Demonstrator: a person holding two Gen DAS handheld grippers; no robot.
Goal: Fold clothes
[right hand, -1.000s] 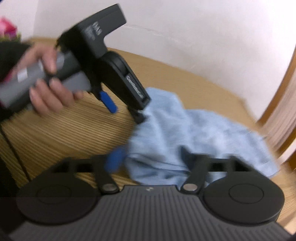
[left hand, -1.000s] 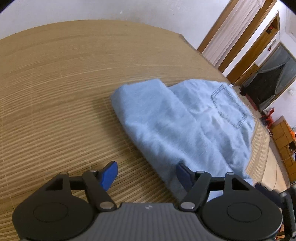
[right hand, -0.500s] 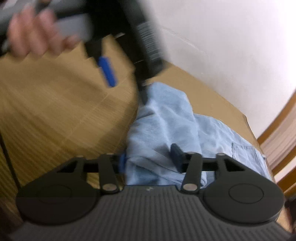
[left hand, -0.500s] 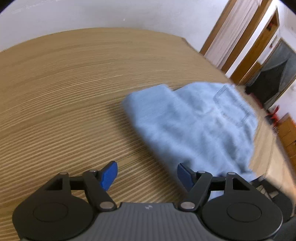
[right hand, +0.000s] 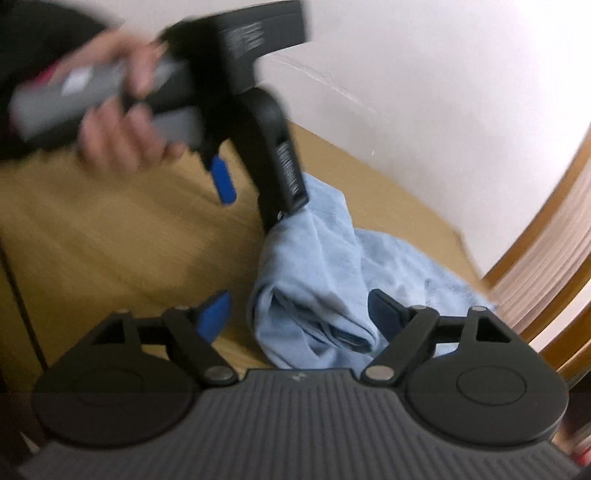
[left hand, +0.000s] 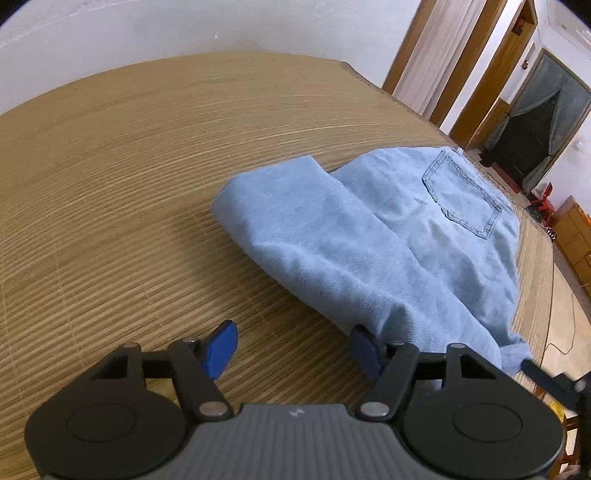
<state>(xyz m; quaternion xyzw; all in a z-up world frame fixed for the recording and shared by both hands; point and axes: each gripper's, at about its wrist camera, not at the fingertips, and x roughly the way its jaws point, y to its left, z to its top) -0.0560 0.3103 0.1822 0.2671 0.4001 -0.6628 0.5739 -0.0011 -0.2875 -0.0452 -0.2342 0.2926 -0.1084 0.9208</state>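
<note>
A light blue denim garment (left hand: 369, 236) lies folded on the bamboo mat (left hand: 129, 184), back pocket (left hand: 461, 195) facing up. My left gripper (left hand: 293, 349) hovers low over the mat at the denim's near edge. Its jaws are closing, with bare mat between them and the right pad (left hand: 364, 349) against the cloth edge. In the right wrist view my right gripper (right hand: 299, 315) straddles a bunched fold of the denim (right hand: 314, 295). Its jaws are opening, and the pads stand off the cloth. A hand (right hand: 118, 140) holds the left gripper (right hand: 255, 206) at the fold's far end.
A white wall (left hand: 221, 33) runs behind the mat. Wooden door frames and a curtain (left hand: 443, 66) stand to the right, and the mat's right edge (left hand: 532, 280) drops off to the floor. The mat's left half is bare wood slats.
My right jaws closed onto the denim fold half a second ago and have since spread apart. The left gripper lifted, then came back down to the denim's edge.
</note>
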